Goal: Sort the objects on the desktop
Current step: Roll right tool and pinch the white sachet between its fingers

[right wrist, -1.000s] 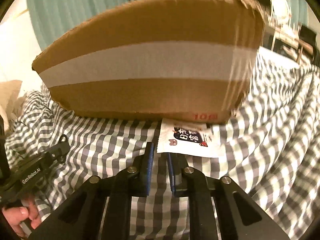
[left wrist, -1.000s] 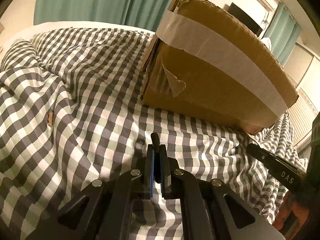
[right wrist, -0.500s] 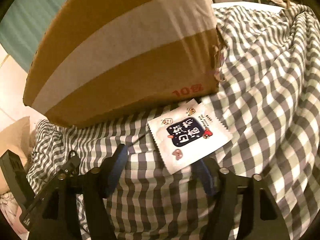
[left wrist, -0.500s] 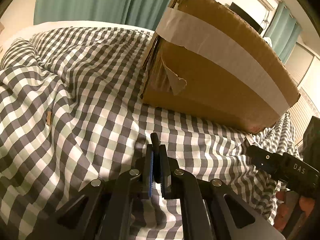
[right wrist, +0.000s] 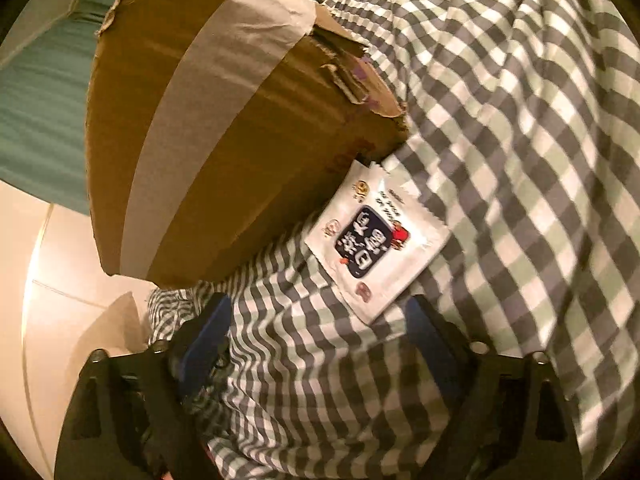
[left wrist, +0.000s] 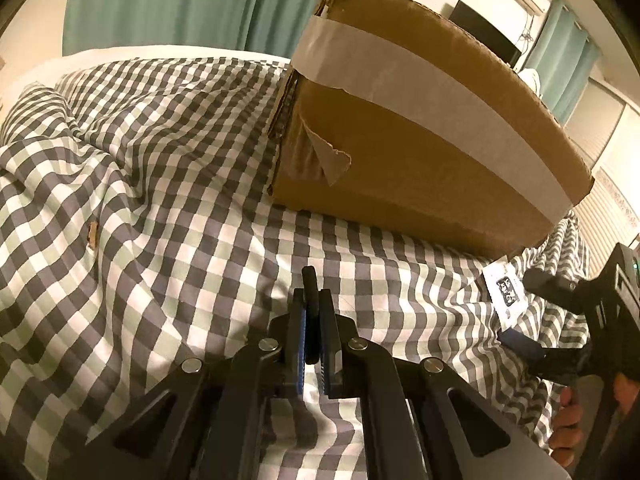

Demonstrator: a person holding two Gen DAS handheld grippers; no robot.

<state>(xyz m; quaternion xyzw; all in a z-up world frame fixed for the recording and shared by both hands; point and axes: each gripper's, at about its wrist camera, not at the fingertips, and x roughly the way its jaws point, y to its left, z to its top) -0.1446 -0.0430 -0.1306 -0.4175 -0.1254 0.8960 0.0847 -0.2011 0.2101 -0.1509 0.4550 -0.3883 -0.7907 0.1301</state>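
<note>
Nearest to me, the left tongs (left wrist: pixel 312 320) sit pressed together on a thin dark stick-like thing (left wrist: pixel 309 280) whose tip pokes out past their ends; what it is I cannot make out. They hover low over the checked bedcover (left wrist: pixel 160 208).

The right tongs (right wrist: pixel 320 328) are opening, already spread wide, with nothing between them yet. Just beyond their tips lies the white sachet (right wrist: pixel 376 240), flat on the bedcover, its far corner touching the foot of the taped cardboard box (right wrist: pixel 224 132).

The step, as I judge it, is picking up that sachet. It looks thin and limp, and the bedding is soft, so a straight downward pinch would likely gather cloth with it. Better to come in low at the near edge, which sticks out toward the tongs, slide one finger under it, and close gently before lifting clear of the box.
</note>
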